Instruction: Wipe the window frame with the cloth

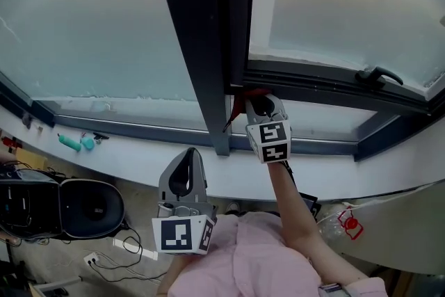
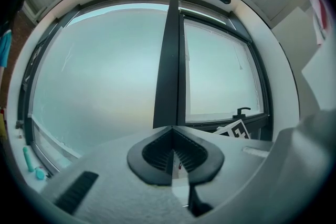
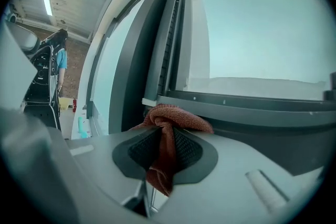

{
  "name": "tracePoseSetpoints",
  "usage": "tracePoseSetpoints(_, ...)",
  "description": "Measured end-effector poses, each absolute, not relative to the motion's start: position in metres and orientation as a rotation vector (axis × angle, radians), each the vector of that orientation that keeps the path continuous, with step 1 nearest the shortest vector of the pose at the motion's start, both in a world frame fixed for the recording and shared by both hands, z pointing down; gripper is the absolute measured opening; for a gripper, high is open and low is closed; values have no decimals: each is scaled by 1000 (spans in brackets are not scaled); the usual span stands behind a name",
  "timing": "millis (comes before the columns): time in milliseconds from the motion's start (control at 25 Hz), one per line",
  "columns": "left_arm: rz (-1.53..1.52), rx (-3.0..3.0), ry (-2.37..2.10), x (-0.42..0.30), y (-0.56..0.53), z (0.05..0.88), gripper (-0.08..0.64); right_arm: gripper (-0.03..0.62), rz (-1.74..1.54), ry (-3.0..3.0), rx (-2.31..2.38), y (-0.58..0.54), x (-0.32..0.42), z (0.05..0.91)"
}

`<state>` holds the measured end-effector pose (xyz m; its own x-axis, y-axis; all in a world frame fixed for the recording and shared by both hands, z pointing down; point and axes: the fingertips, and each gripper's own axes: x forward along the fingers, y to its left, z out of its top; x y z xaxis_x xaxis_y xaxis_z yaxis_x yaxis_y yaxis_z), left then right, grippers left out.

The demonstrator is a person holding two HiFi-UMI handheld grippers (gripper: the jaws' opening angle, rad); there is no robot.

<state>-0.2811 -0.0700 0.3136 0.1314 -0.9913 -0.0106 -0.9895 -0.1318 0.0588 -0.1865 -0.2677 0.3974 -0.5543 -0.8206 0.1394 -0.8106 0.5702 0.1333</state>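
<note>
clamping the red cloth [image 3: 170, 118] tight in the right gripper [image 3: 167, 145], bunched end seemingly pressing on the window frame [image 1: 208, 45] at the corner where sash rail meets centre post. holding the left gripper [image 2: 172, 157] low and back, jaws together on nothing. judging wiping as early: rail and post length left to do. seeing no container in use.

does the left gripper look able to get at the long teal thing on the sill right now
Probably yes. The left gripper hangs shut and empty by the sill, and nothing stands between it and the long teal object.
</note>
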Motion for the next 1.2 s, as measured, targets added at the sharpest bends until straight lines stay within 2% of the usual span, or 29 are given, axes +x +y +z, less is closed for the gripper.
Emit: tracePoseSetpoints(1200,-72,2513,-1807,-178,-106,315,-3,69,2,-2381,1767,-276,10,399)
